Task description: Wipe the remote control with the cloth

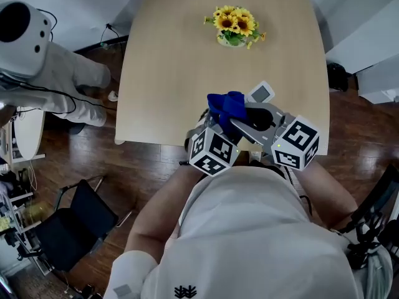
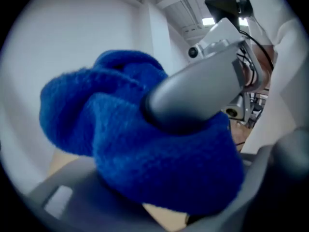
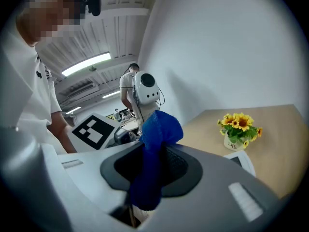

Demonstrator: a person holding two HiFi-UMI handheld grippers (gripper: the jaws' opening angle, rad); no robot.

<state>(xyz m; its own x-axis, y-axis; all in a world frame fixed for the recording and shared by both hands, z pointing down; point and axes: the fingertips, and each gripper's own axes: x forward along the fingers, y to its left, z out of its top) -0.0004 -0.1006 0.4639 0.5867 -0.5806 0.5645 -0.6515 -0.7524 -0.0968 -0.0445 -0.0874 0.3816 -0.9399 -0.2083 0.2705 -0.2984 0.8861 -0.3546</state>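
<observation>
Over the table's (image 1: pixel 162 73) near edge, your L claw (image 2: pixel 164 178) grips the bunched cloth (image 2: pixel 120 129); R claw (image 3: pixel 149 178) pinches a fold. Remote (image 1: pixel 260 93) lies just beyond, flowers (image 1: pixel 235 25) further back.

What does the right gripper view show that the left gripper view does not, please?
Only the right gripper view shows the sunflower pot, the pale end of the remote control and a marker cube. Only the left gripper view shows the blue cloth bunched into a thick wad, with a grey rounded part pressed into it. Both show that cloth between the gripper's own jaws, the tan table and ceiling lights.
</observation>
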